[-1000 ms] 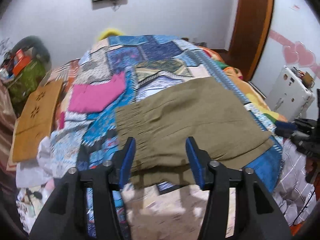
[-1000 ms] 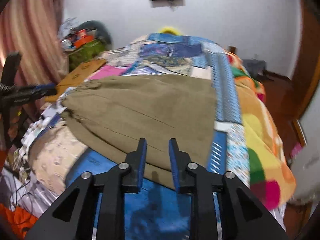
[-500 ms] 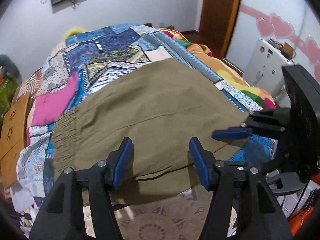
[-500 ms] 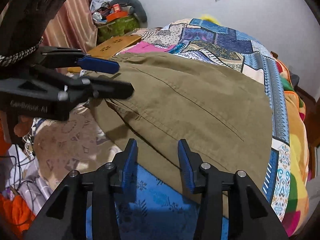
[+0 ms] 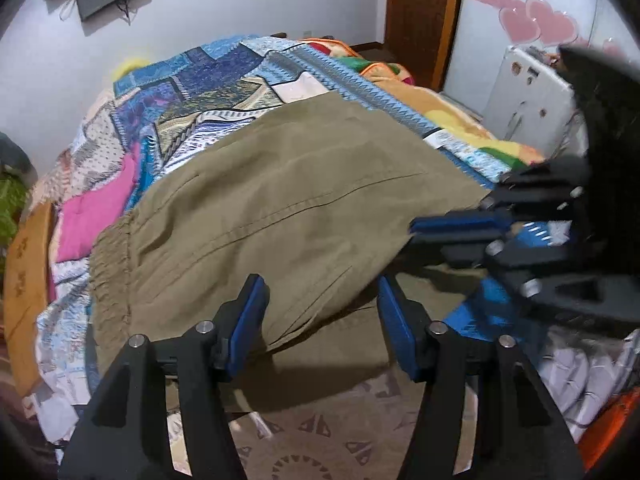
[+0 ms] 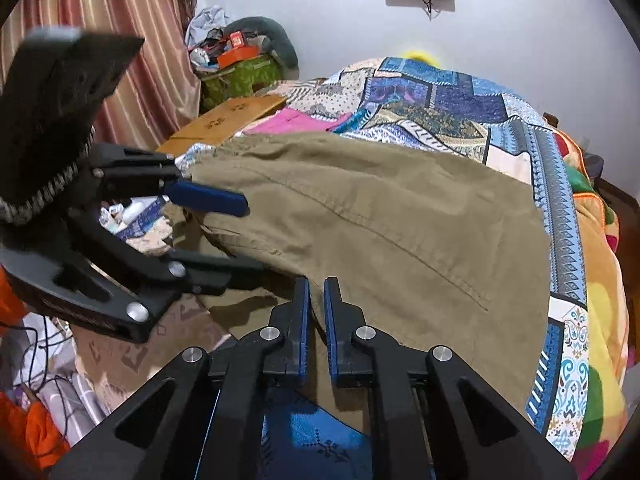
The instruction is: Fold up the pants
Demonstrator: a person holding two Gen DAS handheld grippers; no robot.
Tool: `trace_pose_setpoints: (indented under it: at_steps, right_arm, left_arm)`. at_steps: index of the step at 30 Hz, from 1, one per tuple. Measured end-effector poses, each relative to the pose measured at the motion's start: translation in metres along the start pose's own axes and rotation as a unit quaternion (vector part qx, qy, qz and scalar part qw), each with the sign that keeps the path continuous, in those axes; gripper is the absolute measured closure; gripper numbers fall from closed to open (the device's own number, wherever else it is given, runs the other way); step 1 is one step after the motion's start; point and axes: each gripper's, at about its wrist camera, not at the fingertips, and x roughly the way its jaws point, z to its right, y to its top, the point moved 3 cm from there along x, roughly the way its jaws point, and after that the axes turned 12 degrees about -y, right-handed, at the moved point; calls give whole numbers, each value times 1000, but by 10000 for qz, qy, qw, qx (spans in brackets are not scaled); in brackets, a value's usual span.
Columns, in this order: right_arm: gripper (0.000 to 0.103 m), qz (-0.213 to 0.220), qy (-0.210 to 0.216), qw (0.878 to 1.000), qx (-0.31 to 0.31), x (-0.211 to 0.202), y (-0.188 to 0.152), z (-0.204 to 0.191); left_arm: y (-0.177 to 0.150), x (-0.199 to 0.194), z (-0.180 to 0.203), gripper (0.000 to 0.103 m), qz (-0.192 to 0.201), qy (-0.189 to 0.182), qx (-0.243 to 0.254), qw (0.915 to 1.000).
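Left tool (image 5: 320, 320): hanging half open over the near edge of the pants (image 5: 280, 208), about midway along it. Its jaws have just been closing in a little. A bulge of olive cloth sits between the blue pads (image 5: 250, 320), but I can't see them pinching it; nothing held yet, I'd say.

Pants: spread flat on the bed (image 5: 240, 80), over the patchwork cover. Long axis runs side to side across both views, the gathered waistband (image 5: 112, 264) away at the left end, the rest stretching off to the right. The near edge droops off the bed's front, toward both tools.

Right tool (image 6: 316, 312): jaws have just snapped shut, only a thin slit between the pads. It's right at the near hem and cloth seems to run into that slit, so it looks clamped on the hem, though the pinch itself is hard to make out.

What it turns on: both tools sit on the same near long edge, just beside each other, right tool further from the waistband. The far edge lies straight ahead, up the bed, so my guess is the fold goes forward, across the short way.

Nearer hand: right one is already on the cloth; left has to bite before any lift.
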Motion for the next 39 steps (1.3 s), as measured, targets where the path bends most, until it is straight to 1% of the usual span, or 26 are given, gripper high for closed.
trace_pose_setpoints:
  at_steps: [1,2,3,6,8,13,16,18,20,22,25,27,29,32,34,36,39]
  right_arm:
    - [97,26,6,10000,27,-1,2,1]
    - [97,46,18,10000,60,-2,4,2]
    - [97,63,17,9999,105,-4,5,4]
    - [97,65,71,9998,155,-5,8,5]
    - [97,74,74,9999,99,-8,8,2]
    - [97,194,39,9998,56,-24,8,-1]
    - [97,243,18,9997,48,-32,6,-4]
    - [97,206,-3,9998,18,-33,2,-8]
    - [97,96,16,9999,31,-30,-5,-10]
    - [96,-20,35,10000,66,-26,-11,-10]
    - [95,-114,-54,9998,155,-25,-18,-10]
    - [95,-99,-110,9995,269,-29,-20,-7]
    - [95,-89,-236,9990,365,-35,-20,0]
    - [95,-56,-364,9979,538,-44,-18,13]
    - [94,-22,-429,9970,641,-50,-15,21]
    - [92,13,-492,9964,693,-53,-13,27]
    - [90,92,-540,9955,769,-53,-7,34]
  left_arm:
    - [0,2,-1,63,-16,86,4,10000]
    - [1,4,-3,68,-35,152,-22,9999]
    - [1,4,-5,75,-19,157,-67,9999]
    - [5,-3,-6,86,92,58,-194,9998]
    - [6,-12,-2,87,194,104,-136,9997]
    - [0,-30,12,87,317,88,-4,9995]
    - [-6,-31,18,87,311,114,15,9995]
    - [-11,-29,19,87,266,47,-61,9996]
    - [-18,-24,19,87,160,-6,-116,9998]
    - [-24,-20,20,87,24,41,-139,9999]
    - [-30,-25,23,86,28,72,-160,9998]
    - [-33,-32,21,85,43,-47,-275,9996]
    - [-35,-41,16,81,81,-170,-436,9989]
    - [-36,-62,1,72,318,-108,-690,9971]
    - [-35,-73,-12,58,462,-68,-885,9950]
    - [-34,-85,-31,53,651,53,-1126,9915]
    - [-33,-90,-54,52,726,310,-1387,9872]
